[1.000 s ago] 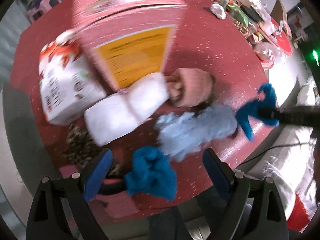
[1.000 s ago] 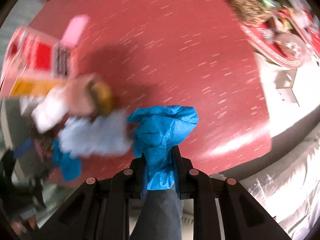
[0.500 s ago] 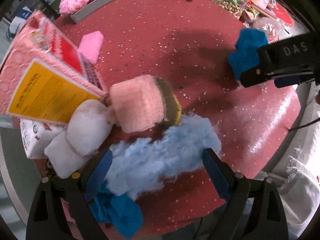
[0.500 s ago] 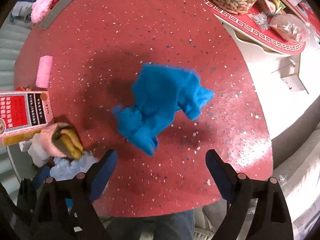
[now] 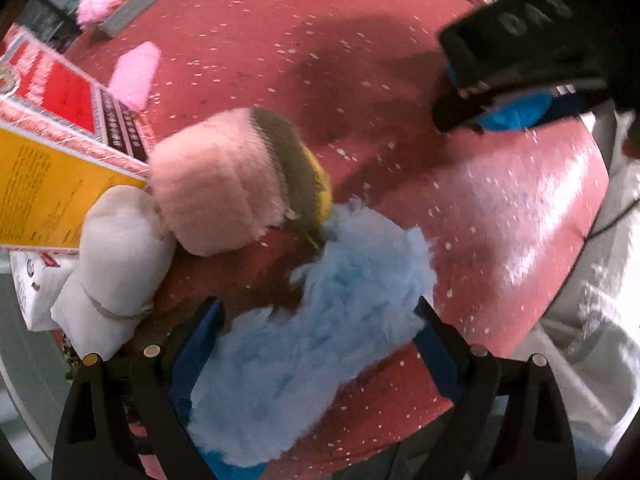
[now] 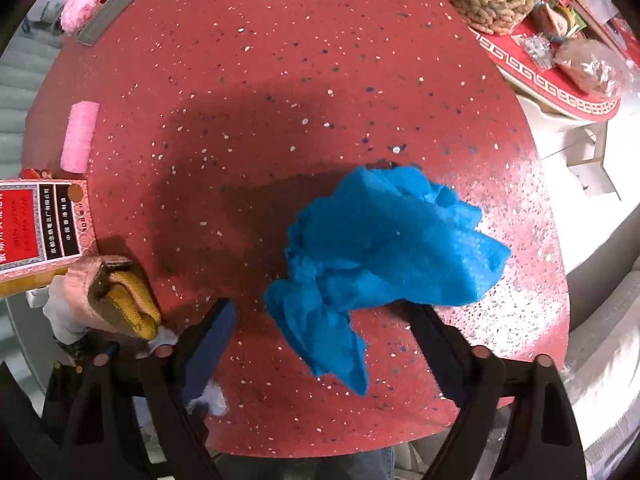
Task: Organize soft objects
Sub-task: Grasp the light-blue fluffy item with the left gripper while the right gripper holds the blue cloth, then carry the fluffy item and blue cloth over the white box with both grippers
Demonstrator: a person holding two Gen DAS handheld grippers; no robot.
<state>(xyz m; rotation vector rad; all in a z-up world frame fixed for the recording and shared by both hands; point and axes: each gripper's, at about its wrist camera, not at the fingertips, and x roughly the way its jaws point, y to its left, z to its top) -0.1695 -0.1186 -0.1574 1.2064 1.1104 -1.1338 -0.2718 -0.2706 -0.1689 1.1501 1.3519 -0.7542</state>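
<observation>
- The jaws of the right gripper [image 6: 320,344] stand wide apart and hold nothing; the crumpled blue cloth [image 6: 380,256] lies loose on the red speckled worktop [image 6: 280,92], just ahead of them.
- The jaws of the left gripper [image 5: 320,340] are also wide apart, on both sides of the light blue fluffy piece [image 5: 320,340], not yet closed on it.
- It seems one item is set apart, near the right edge.
- Still in a heap at the left: the pink knitted roll [image 5: 216,184], the white bundle [image 5: 116,264], beside the red carton [image 5: 52,120].
- A small pink roll [image 6: 79,136] lies alone. Most of the sorting looks still to do.
</observation>
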